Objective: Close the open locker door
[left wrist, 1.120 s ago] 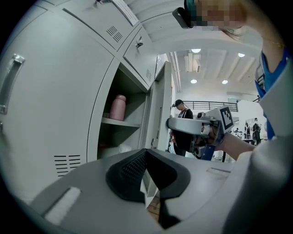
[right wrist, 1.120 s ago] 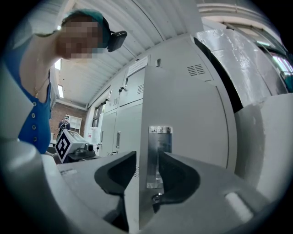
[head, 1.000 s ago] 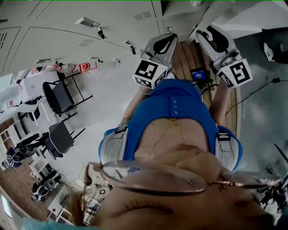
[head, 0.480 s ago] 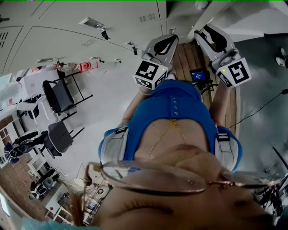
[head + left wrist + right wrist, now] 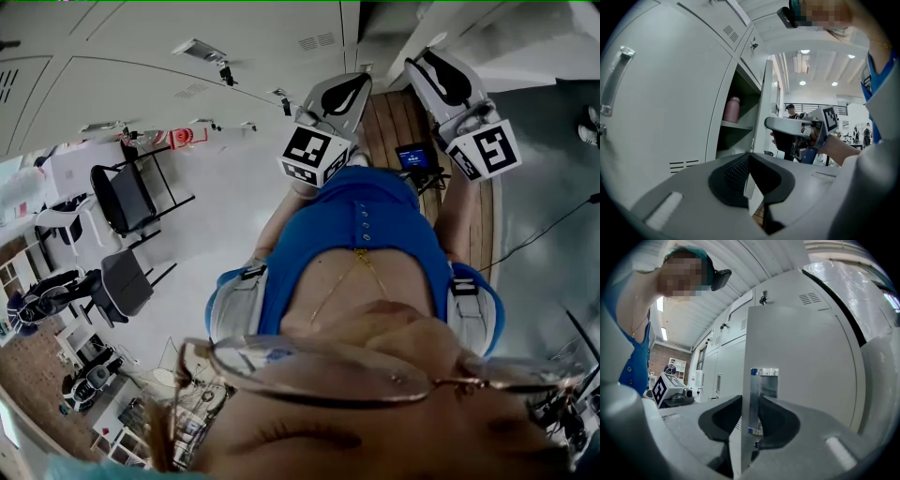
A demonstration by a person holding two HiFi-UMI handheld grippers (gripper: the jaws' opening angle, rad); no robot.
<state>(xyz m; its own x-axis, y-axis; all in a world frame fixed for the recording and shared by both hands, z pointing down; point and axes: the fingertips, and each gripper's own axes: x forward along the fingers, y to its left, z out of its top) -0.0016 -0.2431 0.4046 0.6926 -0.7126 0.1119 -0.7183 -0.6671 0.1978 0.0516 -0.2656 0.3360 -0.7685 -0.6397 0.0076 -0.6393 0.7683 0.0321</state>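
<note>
**Even indoor light, strong fisheye warp**

All three views are bright and evenly lit, with only faint, soft shadows. In the left gripper view, round ceiling lamps (image 5: pixel 802 51) show as white spots. The locker interior (image 5: pixel 743 98) lies in shade beside the pale locker door (image 5: pixel 765 108). In the right gripper view a strip light (image 5: pixel 660 304) glows at the left, and a sheen runs over a glossy white surface (image 5: pixel 853 282) at the upper right. Both gripper views sit in a round black frame, with straight lines bowed toward the rim. The left tool (image 5: pixel 752 183) and right tool (image 5: pixel 751 427) loom soft and unfocused at the foot. The head view bends walls and floor strongly, and the spectacles (image 5: pixel 319 370) nearest the lens are blurred.
</note>
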